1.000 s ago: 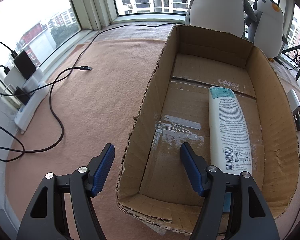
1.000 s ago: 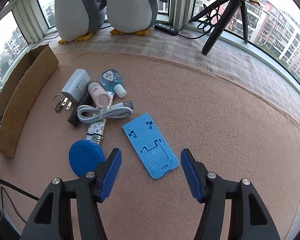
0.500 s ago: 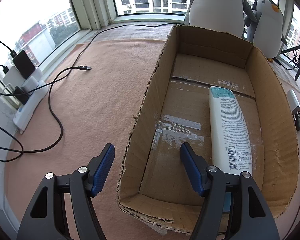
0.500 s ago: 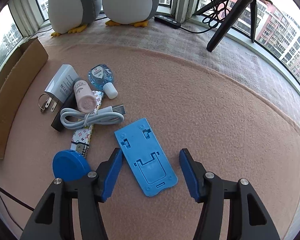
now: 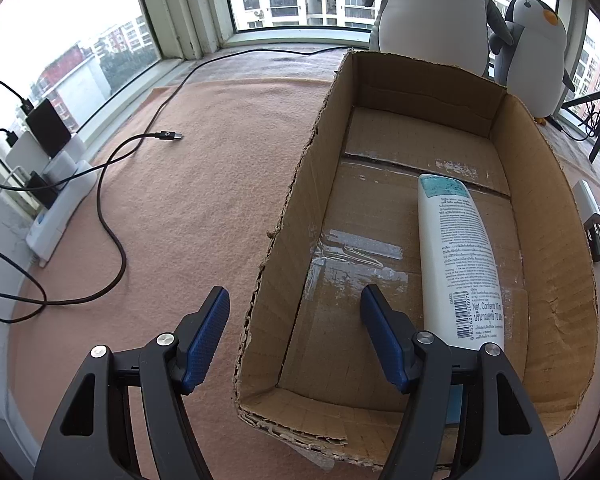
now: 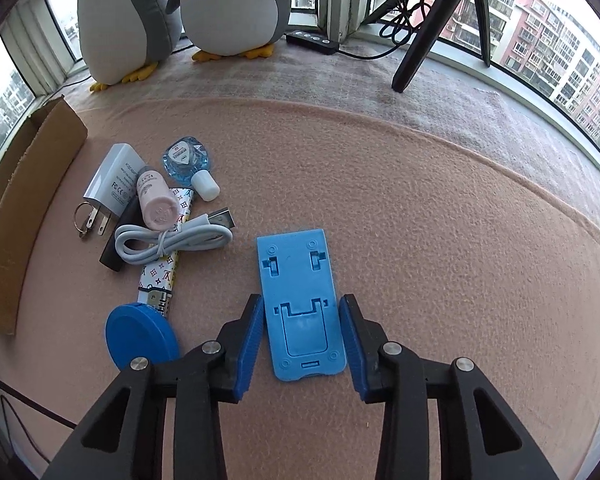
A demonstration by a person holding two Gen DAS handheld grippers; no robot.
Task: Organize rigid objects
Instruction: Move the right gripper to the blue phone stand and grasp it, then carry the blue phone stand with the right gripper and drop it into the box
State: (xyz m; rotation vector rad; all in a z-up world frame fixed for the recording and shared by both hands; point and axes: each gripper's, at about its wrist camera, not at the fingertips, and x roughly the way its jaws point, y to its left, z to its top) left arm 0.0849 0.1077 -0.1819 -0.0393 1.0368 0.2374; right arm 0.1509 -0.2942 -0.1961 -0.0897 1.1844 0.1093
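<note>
A flat blue phone stand (image 6: 300,280) lies on the pink carpet. My right gripper (image 6: 301,300) straddles its near half; the jaws are closing and the pads sit right beside its long edges. To its left lie a blue round lid (image 6: 140,336), a coiled white cable (image 6: 172,240), a white charger (image 6: 116,180), a pink bottle (image 6: 156,200) and a clear blue bottle (image 6: 184,158). My left gripper (image 5: 294,292) hangs open over the left wall of a cardboard box (image 5: 540,208), gripping nothing. A white lotion bottle (image 5: 460,256) lies inside the box.
Two plush penguins (image 6: 228,4) and a black tripod (image 6: 432,28) stand by the windows. A black cable (image 5: 112,184) and a power strip (image 5: 56,200) lie left of the box. A patterned lighter (image 6: 160,276) and a key ring (image 6: 84,220) sit in the pile.
My right gripper has come in over the blue stand and its jaws have narrowed around it. The left gripper and the box look the same.
</note>
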